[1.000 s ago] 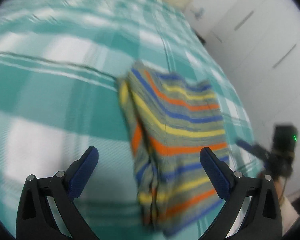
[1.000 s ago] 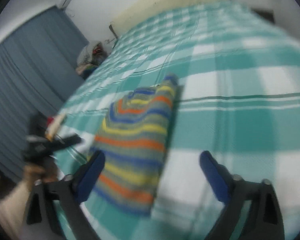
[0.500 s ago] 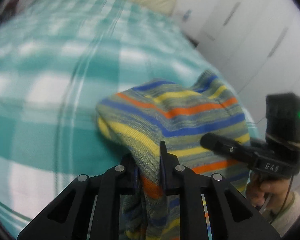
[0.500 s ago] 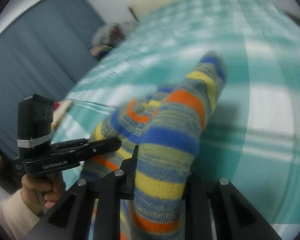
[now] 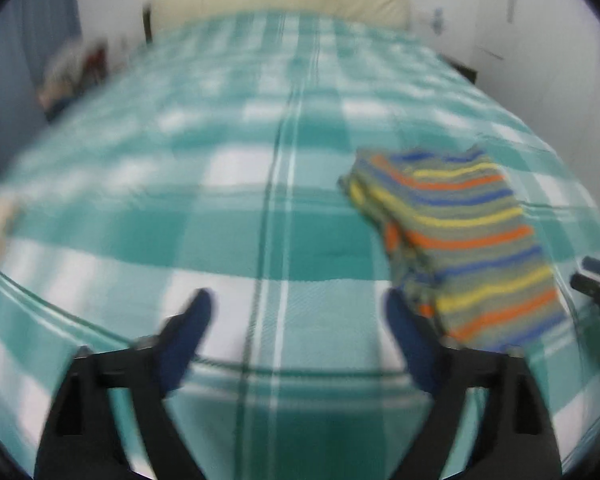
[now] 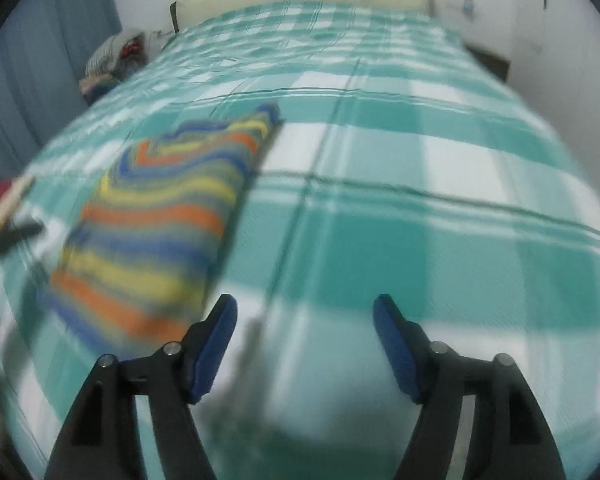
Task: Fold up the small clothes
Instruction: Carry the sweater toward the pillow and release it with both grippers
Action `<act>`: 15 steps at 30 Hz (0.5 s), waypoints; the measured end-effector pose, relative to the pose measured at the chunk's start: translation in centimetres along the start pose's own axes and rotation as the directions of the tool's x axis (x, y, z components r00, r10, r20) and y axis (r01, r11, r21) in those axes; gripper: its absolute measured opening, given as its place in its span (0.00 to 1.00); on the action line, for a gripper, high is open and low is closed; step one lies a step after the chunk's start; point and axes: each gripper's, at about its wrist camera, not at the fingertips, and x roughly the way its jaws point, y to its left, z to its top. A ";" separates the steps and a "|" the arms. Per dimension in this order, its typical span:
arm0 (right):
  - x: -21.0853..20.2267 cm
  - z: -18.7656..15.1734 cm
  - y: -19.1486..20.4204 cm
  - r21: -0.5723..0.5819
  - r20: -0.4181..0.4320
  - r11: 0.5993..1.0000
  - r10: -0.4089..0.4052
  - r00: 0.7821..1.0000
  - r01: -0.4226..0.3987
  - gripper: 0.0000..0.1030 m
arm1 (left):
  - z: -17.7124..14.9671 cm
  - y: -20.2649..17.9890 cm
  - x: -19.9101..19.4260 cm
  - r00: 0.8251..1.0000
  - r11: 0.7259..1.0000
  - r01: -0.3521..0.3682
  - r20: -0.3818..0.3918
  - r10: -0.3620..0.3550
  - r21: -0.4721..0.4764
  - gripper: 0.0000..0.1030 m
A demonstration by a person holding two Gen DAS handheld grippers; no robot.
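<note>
Striped garment (image 5: 456,240) lies folded flat on checked bed cover (image 5: 228,208), near edge. Left gripper (image 5: 296,320) and right gripper (image 6: 304,328) both spread wide, empty — we judge fold complete. If tidying: pinch loose corner only, press flat — avoid dragging layers.

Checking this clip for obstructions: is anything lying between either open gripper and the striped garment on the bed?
Nothing visible. The striped garment lies folded on the checked bedspread, just right of the left gripper and just left of the right gripper. Only bare bedspread separates them; both sets of jaws stand open.
</note>
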 end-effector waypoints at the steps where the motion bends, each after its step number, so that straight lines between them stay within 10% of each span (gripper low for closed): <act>1: -1.5 -0.6 0.8 -0.008 0.015 1.000 -0.006 1.000 0.007 0.84 | -0.2 -0.7 -1.7 0.999 1.000 -0.017 0.042 0.016 0.023 0.99; 4: -5.8 -3.4 3.9 -0.033 0.088 0.998 -0.056 0.995 0.059 1.00 | -1.3 -3.7 -6.3 0.992 0.996 -0.042 0.119 0.032 0.080 1.00; 15: -5.9 -14.8 8.5 -0.048 -0.008 0.991 -0.122 0.993 0.121 1.00 | -12.4 -9.8 -7.5 0.996 0.997 -0.082 -0.028 0.082 0.007 1.00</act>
